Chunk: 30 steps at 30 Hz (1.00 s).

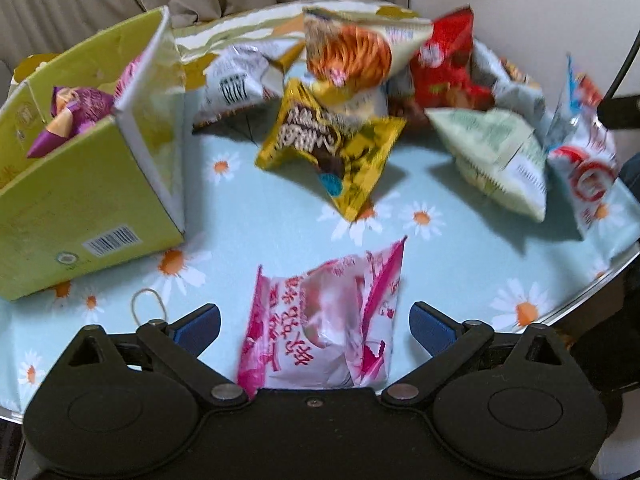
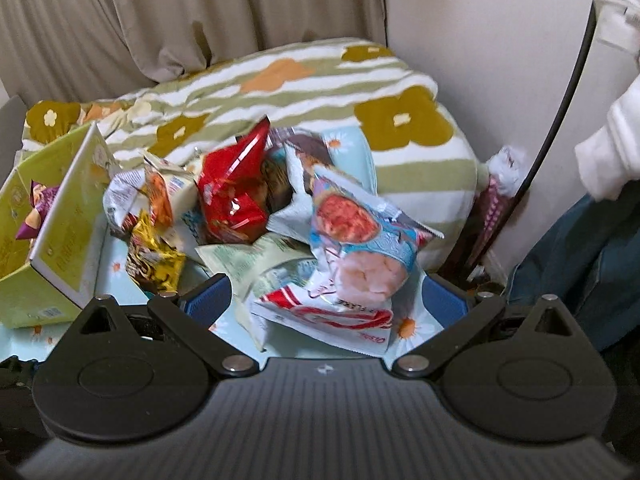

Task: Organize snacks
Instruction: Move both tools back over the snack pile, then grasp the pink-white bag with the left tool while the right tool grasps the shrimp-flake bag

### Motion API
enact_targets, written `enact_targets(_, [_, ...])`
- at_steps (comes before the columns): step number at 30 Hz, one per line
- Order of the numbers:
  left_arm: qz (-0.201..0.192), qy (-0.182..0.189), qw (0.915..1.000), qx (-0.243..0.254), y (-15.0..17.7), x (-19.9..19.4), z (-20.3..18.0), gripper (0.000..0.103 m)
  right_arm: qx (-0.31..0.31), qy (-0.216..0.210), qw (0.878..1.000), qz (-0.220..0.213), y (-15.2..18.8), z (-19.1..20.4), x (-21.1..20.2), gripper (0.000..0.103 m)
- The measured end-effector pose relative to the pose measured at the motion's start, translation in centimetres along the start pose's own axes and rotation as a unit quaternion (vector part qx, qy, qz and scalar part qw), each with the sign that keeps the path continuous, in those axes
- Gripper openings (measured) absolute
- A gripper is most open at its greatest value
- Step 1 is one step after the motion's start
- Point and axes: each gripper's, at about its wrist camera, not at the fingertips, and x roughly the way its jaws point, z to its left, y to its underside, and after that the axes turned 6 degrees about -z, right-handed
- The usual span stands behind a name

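A pink snack packet [image 1: 324, 320] lies on the daisy-print table [image 1: 280, 216] between the wide-apart blue fingers of my left gripper [image 1: 315, 326], which is open. Beyond it is a pile of snack bags: yellow [image 1: 332, 148], orange-striped [image 1: 352, 52], red [image 1: 448, 64] and pale green [image 1: 496, 152]. A green cardboard box [image 1: 80, 168] at left holds a purple packet [image 1: 76, 112]. My right gripper [image 2: 326, 300] is open over a blue-and-white packet [image 2: 360, 240] and a red-and-white one [image 2: 332, 320]; the red bag [image 2: 236, 192] and yellow bag [image 2: 156, 256] lie behind.
A rubber band [image 1: 148, 304] lies near the left finger. A flowered striped blanket [image 2: 304, 92] and curtains [image 2: 160, 12] are behind the table. A dark cable [image 2: 560, 96] runs down the wall at right, beside a person's white sleeve [image 2: 612, 120]. The table's rim [image 1: 592, 284] curves at right.
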Motion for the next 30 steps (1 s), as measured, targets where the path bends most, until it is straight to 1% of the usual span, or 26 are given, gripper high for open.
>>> enact_targets(2, [0.008,-0.004,1.0,0.002,0.2,0.6,-0.2,0.098,0.004,-0.002,1.0,0.005,0.0,-0.4,0.7,0.103])
enact_targets(5, [0.024,-0.009,0.9997,0.005,0.5,1.5,-0.5,0.087,0.011,-0.011,1.0,0.015,0.0,-1.0,1.6,0.103])
enact_targets(7, [0.029,-0.011,0.9995,0.006,0.7,1.9,-0.6,0.084,0.01,-0.014,1.0,0.023,0.0,-1.3,2.1,0.103])
enact_targets(9, [0.024,-0.013,0.9996,0.009,0.7,1.7,-0.6,0.078,0.013,-0.016,0.999,0.028,-0.1,-1.7,2.6,0.103])
enact_targets(13, [0.015,-0.019,0.9995,0.022,0.7,1.5,-0.9,0.072,0.028,-0.024,0.999,0.037,-0.4,-2.3,3.6,0.103])
enact_targets(15, [0.008,-0.02,0.9994,0.027,0.5,1.3,-1.0,0.064,0.032,-0.023,0.998,0.042,-0.5,-2.5,4.2,0.103])
enact_targets(25, [-0.001,-0.02,0.9997,0.017,-0.6,0.9,-0.7,0.057,0.072,-0.027,0.995,0.068,-0.6,-4.5,7.0,0.103])
enact_targets(29, [-0.003,-0.019,0.9997,0.015,-0.9,0.8,-0.8,0.055,0.087,-0.044,0.992,0.079,-0.5,-5.0,7.9,0.103])
enact_targets(30, [-0.002,-0.019,0.9997,0.013,-1.0,0.8,-0.9,0.055,0.088,-0.047,0.992,0.083,-0.5,-5.1,8.1,0.101])
